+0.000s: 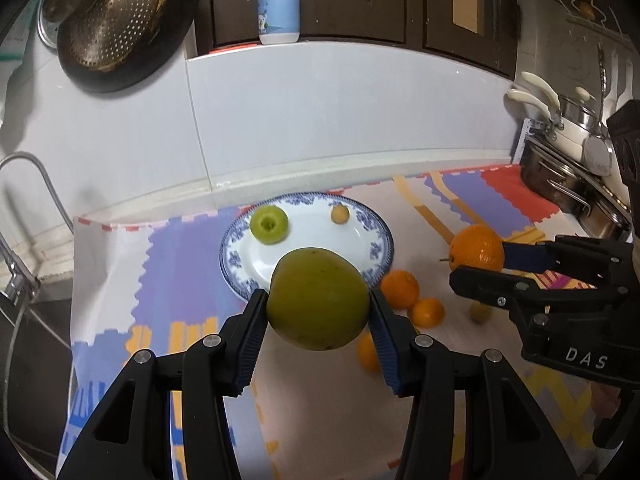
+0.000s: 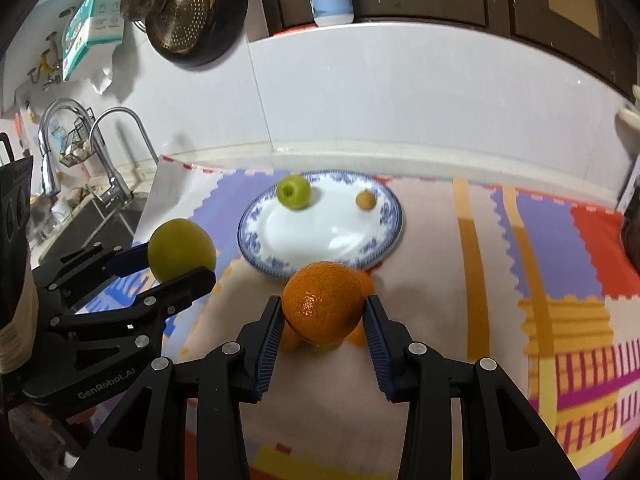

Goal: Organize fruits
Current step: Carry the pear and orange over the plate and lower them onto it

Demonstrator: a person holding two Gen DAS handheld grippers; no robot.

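My left gripper (image 1: 318,304) is shut on a large green-yellow fruit (image 1: 318,298), held above the mat just in front of the blue-and-white plate (image 1: 372,228). It also shows in the right wrist view (image 2: 181,249). My right gripper (image 2: 323,312) is shut on a large orange (image 2: 323,307), held near the plate's (image 2: 390,236) front rim. On the plate lie a green apple (image 1: 269,224) and a small yellow fruit (image 1: 340,214). Several small oranges (image 1: 400,289) and a small green fruit (image 1: 480,313) lie on the mat, right of the plate.
A colourful mat (image 2: 500,280) covers the counter. A sink with taps (image 2: 100,160) lies to the left. Steel pots (image 1: 568,176) stand at the right. A pan with a strainer (image 1: 116,28) hangs on the tiled wall, and a blue bottle (image 1: 279,4) stands on the ledge above.
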